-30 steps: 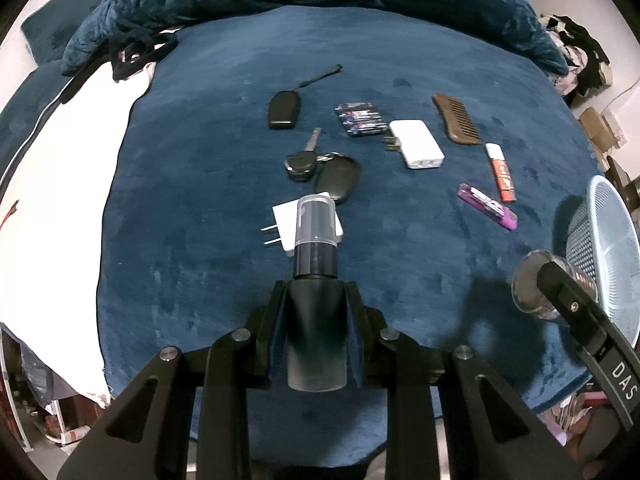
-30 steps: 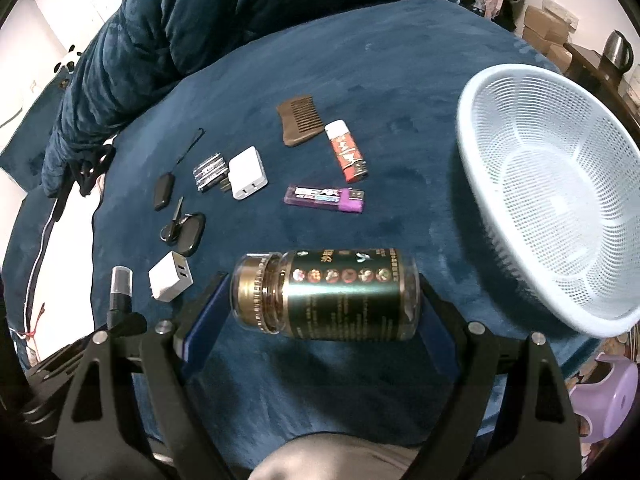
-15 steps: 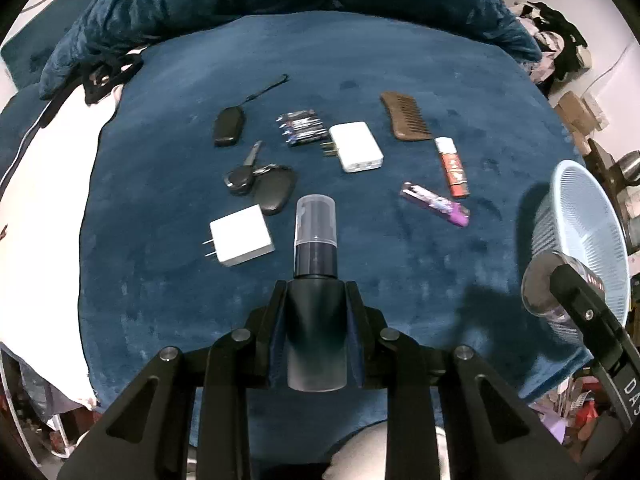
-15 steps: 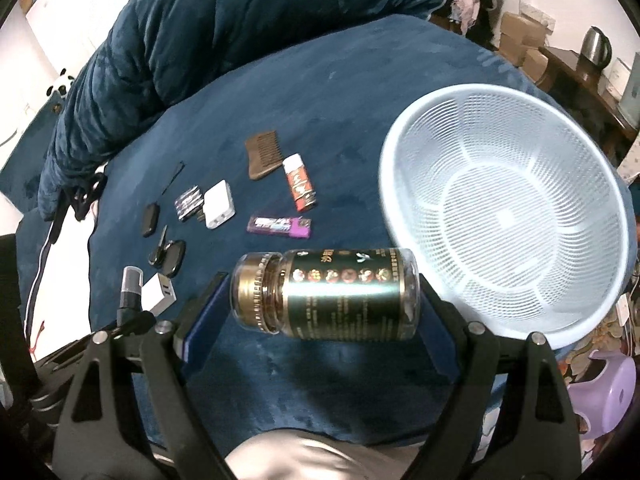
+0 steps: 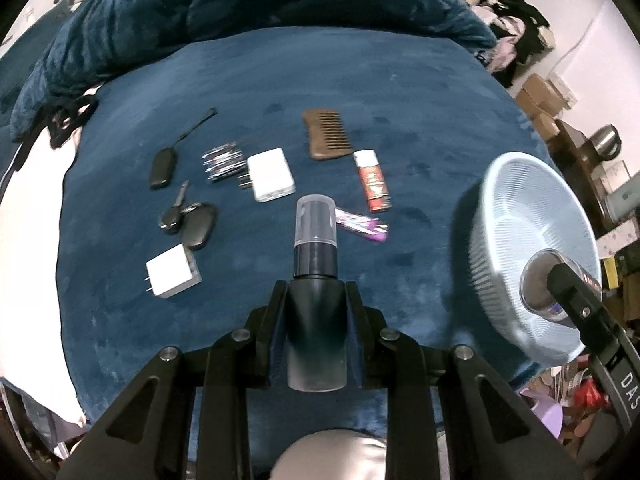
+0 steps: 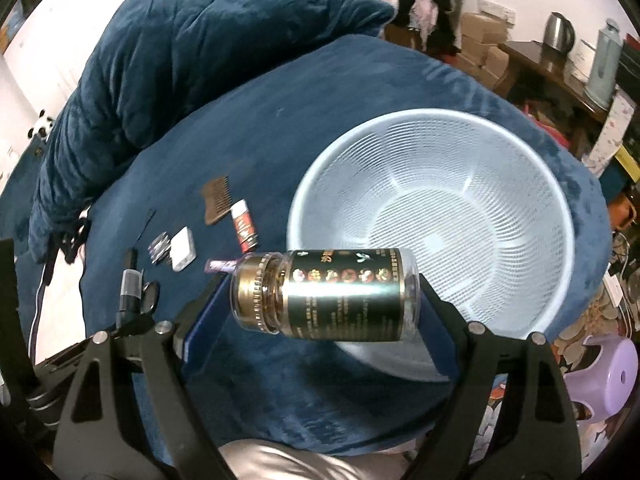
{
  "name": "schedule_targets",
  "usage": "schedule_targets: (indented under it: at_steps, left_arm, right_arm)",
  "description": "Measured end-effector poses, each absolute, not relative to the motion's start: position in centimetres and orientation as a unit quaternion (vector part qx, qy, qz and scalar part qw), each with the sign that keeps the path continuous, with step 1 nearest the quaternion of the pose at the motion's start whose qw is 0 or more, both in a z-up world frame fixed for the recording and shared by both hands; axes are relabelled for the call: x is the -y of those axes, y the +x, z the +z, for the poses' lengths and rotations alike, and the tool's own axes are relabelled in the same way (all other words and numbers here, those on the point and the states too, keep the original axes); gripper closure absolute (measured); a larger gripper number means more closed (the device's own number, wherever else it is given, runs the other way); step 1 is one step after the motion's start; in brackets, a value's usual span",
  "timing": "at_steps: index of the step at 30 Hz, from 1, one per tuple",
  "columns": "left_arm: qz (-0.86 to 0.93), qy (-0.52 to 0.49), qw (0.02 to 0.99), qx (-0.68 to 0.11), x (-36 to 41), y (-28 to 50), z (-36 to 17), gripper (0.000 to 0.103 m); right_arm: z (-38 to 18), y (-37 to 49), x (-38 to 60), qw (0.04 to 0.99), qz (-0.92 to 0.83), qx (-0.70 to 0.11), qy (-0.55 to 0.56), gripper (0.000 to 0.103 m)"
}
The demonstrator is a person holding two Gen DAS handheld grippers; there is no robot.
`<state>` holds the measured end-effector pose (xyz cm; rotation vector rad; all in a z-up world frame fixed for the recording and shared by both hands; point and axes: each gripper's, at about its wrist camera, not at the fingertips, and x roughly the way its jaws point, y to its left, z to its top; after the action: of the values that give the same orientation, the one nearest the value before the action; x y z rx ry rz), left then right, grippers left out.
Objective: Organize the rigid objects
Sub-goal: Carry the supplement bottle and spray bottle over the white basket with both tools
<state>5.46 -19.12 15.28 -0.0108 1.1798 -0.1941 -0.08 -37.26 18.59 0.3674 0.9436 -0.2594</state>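
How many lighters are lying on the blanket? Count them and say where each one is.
2. The red lighter lies just below the comb. The purple lighter lies nearer, partly behind the spray bottle. None seems hidden.

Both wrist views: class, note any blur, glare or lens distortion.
Left wrist view: fisheye bends the blue blanket; batteries smear. Right wrist view: glare streak on the jar; basket rim slightly blurred; black corners.
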Motion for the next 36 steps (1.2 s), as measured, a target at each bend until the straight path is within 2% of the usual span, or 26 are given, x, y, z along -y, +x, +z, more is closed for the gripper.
schedule_targets:
  at_steps: [13,36]
  left_arm:
    - [-0.149,0.02,0.819,-0.554,26.2,5.4,16.3,0.077]
    - [-0.231,0.01,0.79,-0.568,34.2,5.7,15.5,0.077]
  right_arm:
    - [19.0,-1.1,42.5,0.857,-0.171,-0.447,0.19,0.016]
    - [17.7,-2.7,48.2,0.837,-0.221,-0.448,0.225,0.015]
